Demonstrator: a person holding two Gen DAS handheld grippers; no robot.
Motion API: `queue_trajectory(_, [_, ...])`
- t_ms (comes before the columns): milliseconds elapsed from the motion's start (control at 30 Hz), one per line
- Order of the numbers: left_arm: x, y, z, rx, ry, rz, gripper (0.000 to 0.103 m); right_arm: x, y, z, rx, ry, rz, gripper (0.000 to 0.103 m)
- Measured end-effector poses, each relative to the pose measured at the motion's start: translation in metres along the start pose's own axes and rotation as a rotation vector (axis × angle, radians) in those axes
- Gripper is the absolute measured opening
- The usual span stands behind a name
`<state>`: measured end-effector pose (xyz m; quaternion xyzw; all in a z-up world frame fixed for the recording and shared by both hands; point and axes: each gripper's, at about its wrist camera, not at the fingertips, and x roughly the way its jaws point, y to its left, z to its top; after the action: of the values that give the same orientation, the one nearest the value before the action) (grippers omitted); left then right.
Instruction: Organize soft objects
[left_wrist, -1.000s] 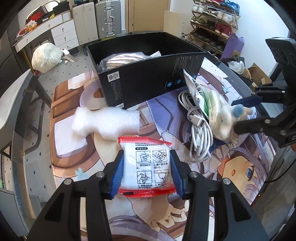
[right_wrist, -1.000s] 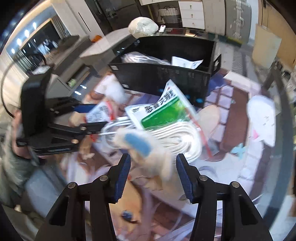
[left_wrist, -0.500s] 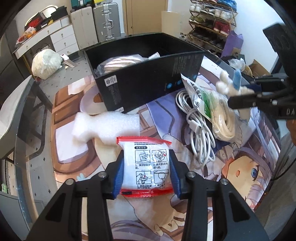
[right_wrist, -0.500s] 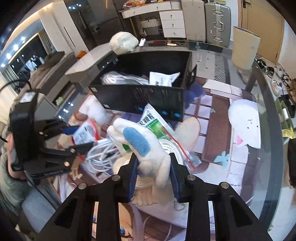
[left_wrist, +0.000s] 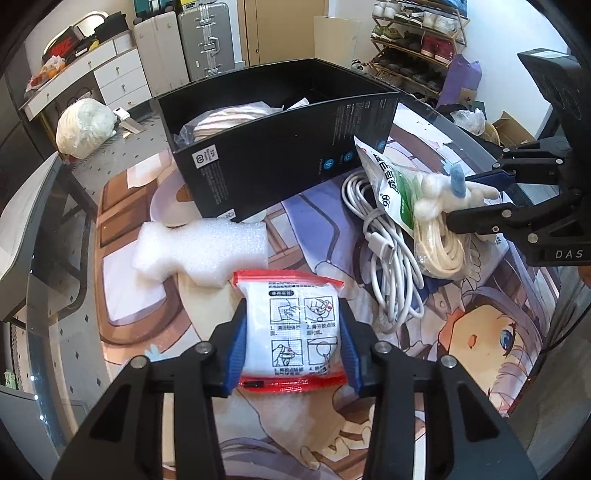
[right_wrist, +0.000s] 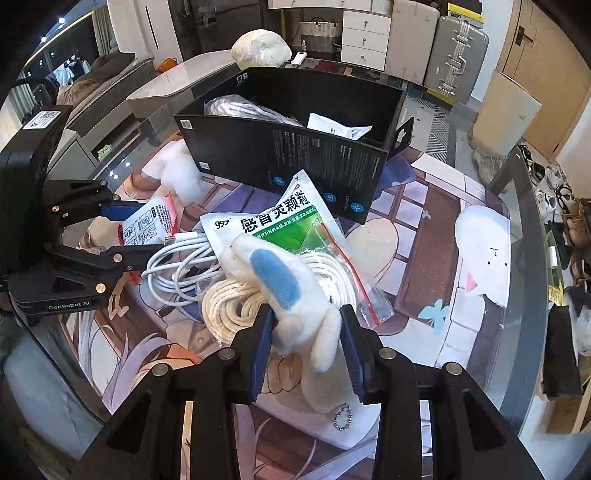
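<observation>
The open-topped black box (left_wrist: 280, 155) stands ahead of both tools on the worktop (left_wrist: 122, 280). The left tool (left_wrist: 291, 347) grips a red-edged sachet (left_wrist: 295, 325); the right tool (right_wrist: 306, 347), jaws opening slightly, holds a white plush keychain (right_wrist: 284, 291).
</observation>
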<state>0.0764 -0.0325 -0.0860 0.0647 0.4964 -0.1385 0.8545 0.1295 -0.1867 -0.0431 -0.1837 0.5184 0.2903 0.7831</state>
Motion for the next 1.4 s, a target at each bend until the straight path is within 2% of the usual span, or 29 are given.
queue_trajectory(100, [-0.002, -0.002, 0.0, 0.01, -0.013, 0.009, 0.042, 0.001, 0.001, 0.0, -0.016, -0.002, 0.002, 0.031])
queue_trajectory(267, [-0.011, 0.001, 0.004, 0.002, -0.048, 0.01, 0.041, -0.008, 0.003, 0.002, 0.002, -0.042, 0.022, 0.03])
queue_trajectory(433, [-0.027, 0.002, 0.008, 0.003, -0.126, 0.012, 0.041, -0.023, 0.001, 0.006, 0.033, -0.116, 0.055, 0.03])
queue_trajectory(567, [-0.046, 0.0, 0.012, 0.02, -0.224, 0.032, 0.041, -0.039, 0.003, 0.01, 0.056, -0.208, 0.077, 0.03])
queue_trajectory(867, [-0.105, 0.014, 0.015, -0.051, -0.531, 0.069, 0.042, -0.103, 0.024, 0.006, 0.039, -0.608, 0.017, 0.03])
queue_trajectory(1000, [-0.127, 0.017, 0.01, -0.063, -0.649, 0.083, 0.042, -0.12, 0.032, -0.001, 0.038, -0.727, 0.015, 0.03])
queue_trajectory(1133, [-0.135, 0.023, 0.009, -0.07, -0.691, 0.059, 0.042, -0.123, 0.037, -0.002, 0.027, -0.748, 0.023, 0.03])
queue_trajectory(1400, [-0.132, 0.028, 0.01, -0.086, -0.683, 0.055, 0.042, -0.125, 0.035, -0.009, 0.049, -0.765, 0.004, 0.03])
